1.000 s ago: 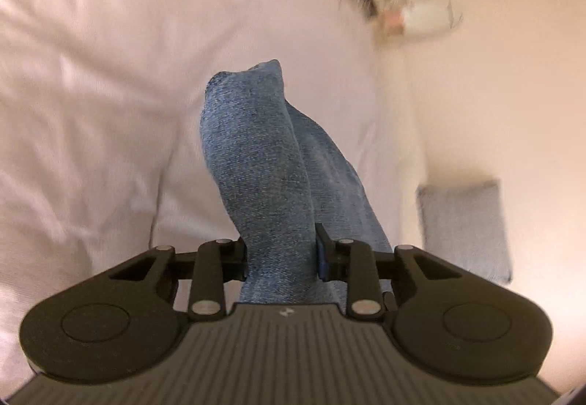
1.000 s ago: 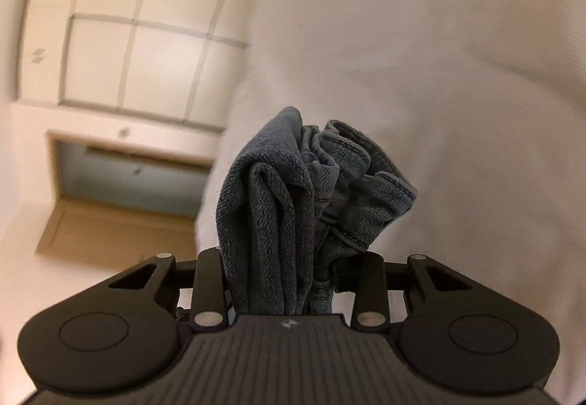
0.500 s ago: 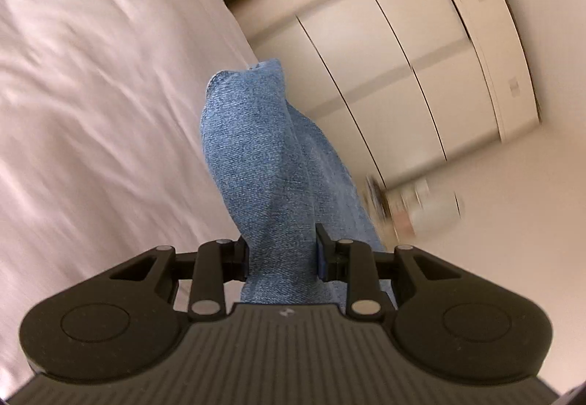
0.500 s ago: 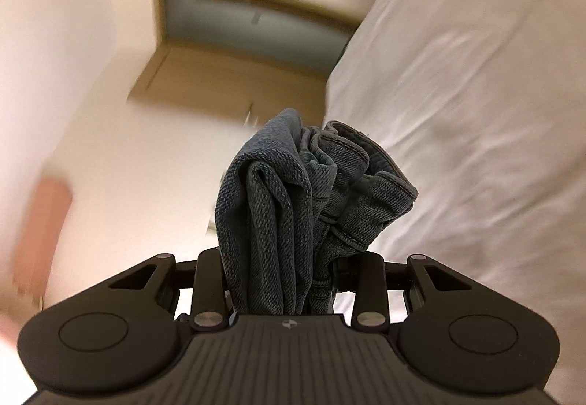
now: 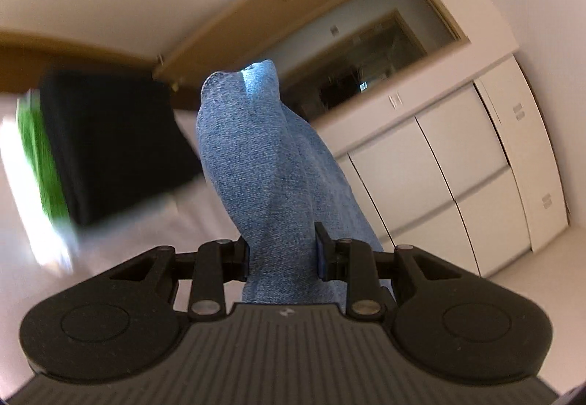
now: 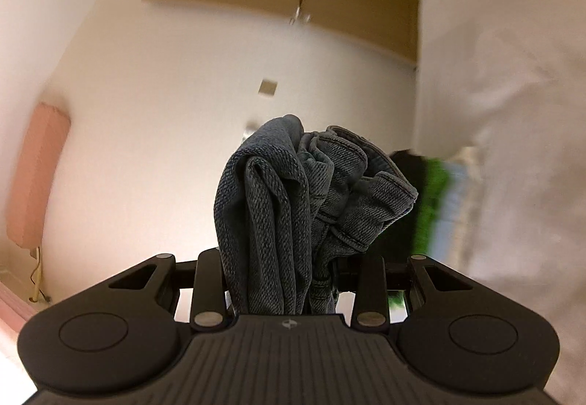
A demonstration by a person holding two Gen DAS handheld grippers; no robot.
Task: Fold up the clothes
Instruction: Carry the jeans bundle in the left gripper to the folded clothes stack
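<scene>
Two grippers engaged, each clamping denim. Left gripper: jaws clenched on a smooth, light-blue fold of the jeans, standing up and forward out of the grip. Right gripper: jaws clenched on a thick, bunched wad of the same denim, darker in this view, with stitched hems or seams crumpled at the right of the bundle. Garment held aloft between both tools; no contact with the bed visible at either grip point.

Handling assessment: heavy for a garment, stiff at seams and hems, soft and limp elsewhere. Low slip risk thanks to coarse weave; no fragility. Expect strong sag between grip points and swing under fast motion. Preferred grip locations: waistband corners or leg hems, where doubled, stitched layers resist pull-out. Bunched right-hand grasp judged poor for a flat fold; regrasp on a single edge advisable once the fabric lies flat.

Beyond the grips, blurred from motion: white bed sheet at lower left of the left view, with a black-and-green object resting on it. Farther off: white cabinet doors, wooden trim and pale wall. Right view: pink item on the wall at far left.
</scene>
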